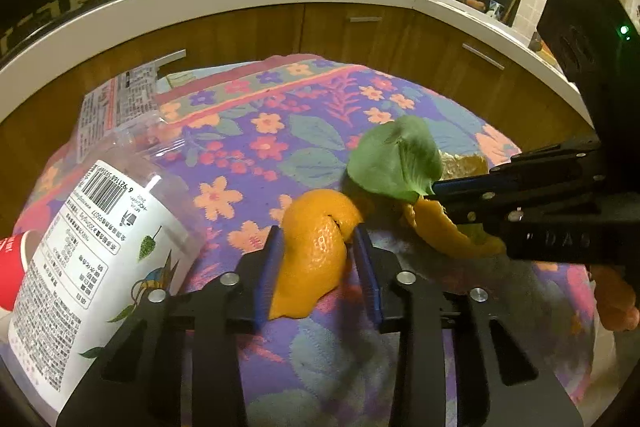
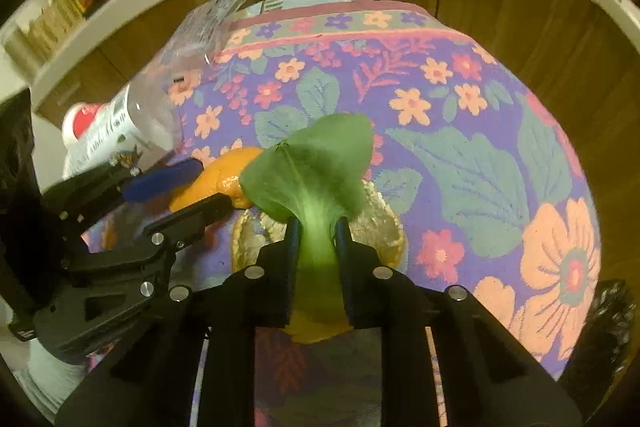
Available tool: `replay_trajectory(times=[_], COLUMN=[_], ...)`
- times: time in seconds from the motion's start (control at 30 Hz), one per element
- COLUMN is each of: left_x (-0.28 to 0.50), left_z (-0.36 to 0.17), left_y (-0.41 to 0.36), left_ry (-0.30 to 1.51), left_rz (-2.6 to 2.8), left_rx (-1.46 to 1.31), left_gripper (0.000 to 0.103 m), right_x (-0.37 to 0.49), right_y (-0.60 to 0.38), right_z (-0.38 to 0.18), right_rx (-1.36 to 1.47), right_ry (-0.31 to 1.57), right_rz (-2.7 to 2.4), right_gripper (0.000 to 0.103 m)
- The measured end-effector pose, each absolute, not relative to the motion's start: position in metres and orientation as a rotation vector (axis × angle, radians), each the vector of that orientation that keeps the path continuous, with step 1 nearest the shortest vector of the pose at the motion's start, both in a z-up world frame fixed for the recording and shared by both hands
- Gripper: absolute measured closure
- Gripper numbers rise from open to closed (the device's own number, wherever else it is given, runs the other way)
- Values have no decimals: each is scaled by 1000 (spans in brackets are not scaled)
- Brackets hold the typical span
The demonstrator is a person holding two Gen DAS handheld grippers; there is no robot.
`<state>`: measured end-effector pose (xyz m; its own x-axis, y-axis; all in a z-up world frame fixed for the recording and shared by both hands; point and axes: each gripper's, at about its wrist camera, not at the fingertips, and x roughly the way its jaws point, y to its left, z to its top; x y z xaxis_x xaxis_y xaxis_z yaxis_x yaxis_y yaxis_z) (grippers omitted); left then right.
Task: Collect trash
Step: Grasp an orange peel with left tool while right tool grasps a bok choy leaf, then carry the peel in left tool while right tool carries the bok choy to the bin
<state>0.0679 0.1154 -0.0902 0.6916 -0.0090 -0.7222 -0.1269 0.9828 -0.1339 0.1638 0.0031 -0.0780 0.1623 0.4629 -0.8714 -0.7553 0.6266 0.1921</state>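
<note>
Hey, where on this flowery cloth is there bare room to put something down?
The far half of the floral cloth is bare, from the green leaf out to the pink border. The right side past the big orange flower is bare too. It is crowded at the near left: the clear bottle, the orange peel and both hand-held grippers.
</note>
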Motion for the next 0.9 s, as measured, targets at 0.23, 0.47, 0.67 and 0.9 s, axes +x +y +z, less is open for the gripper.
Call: replay_trajectory(times=[0.23,0.47,0.67,0.9], left_x=[61,42,36,58], left_z=[-86,-61,-30,0], left_y=[109,107,83,5], left_ry=[776,706,661,668], left_rz=[55,-5,-40,-144], left_rx=[-167,-230,-184,-26], left_gripper=[84,85,85,85], right_x=[141,119,124,141], right_y=[-22,-51,-110,-203], right_z=[-37,-2,4,-10], right_rx=[-236,-202,-135,-52], right_ry=[925,807,768,793], right_rz=[937,930,834,680], right_gripper=[89,89,89,89])
